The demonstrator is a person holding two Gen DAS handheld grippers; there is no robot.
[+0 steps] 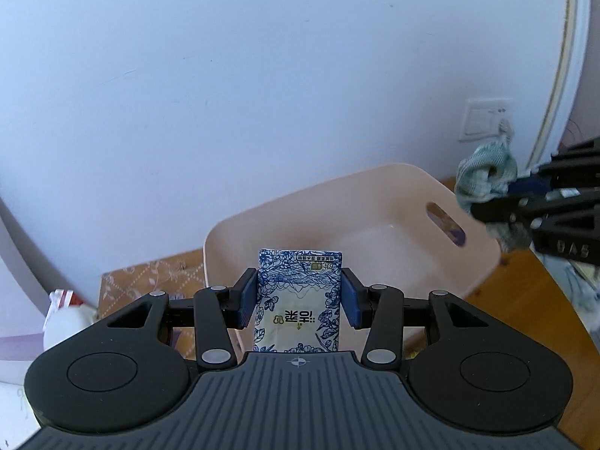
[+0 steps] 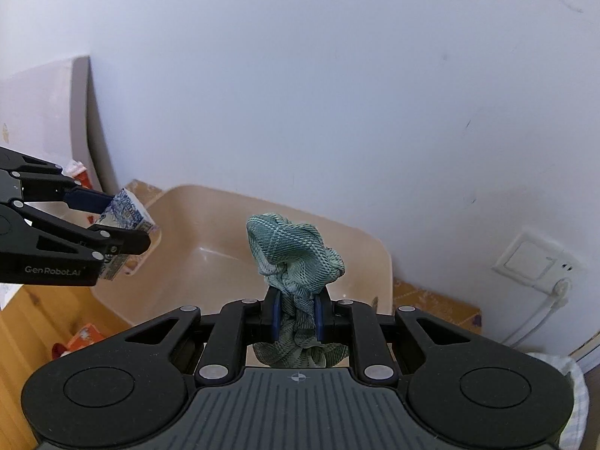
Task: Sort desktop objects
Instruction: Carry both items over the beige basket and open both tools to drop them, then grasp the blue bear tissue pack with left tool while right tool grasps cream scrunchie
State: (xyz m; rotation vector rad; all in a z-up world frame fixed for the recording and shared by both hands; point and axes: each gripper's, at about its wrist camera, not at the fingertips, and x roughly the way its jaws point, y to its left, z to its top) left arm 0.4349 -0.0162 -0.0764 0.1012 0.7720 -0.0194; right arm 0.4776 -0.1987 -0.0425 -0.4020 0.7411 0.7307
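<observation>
The left gripper (image 1: 299, 296) is clamped on a blue-and-white tissue pack (image 1: 299, 300), held upright above the near-left rim of a beige bin (image 1: 375, 202). The right gripper (image 2: 297, 317) is clamped on a bunched green cloth (image 2: 296, 251), which it holds over the bin's right side. The bin sits on a wooden table (image 1: 525, 300) by the white wall (image 1: 225, 75).

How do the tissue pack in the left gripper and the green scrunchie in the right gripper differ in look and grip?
The tissue pack is a flat rectangle with blue floral print; the green scrunchie is crumpled plaid fabric. The left gripper holds the tissue pack with jaws set wide; the right gripper pinches the scrunchie with jaws nearly together. Both are held near the beige bin, whose visible interior looks empty.
</observation>
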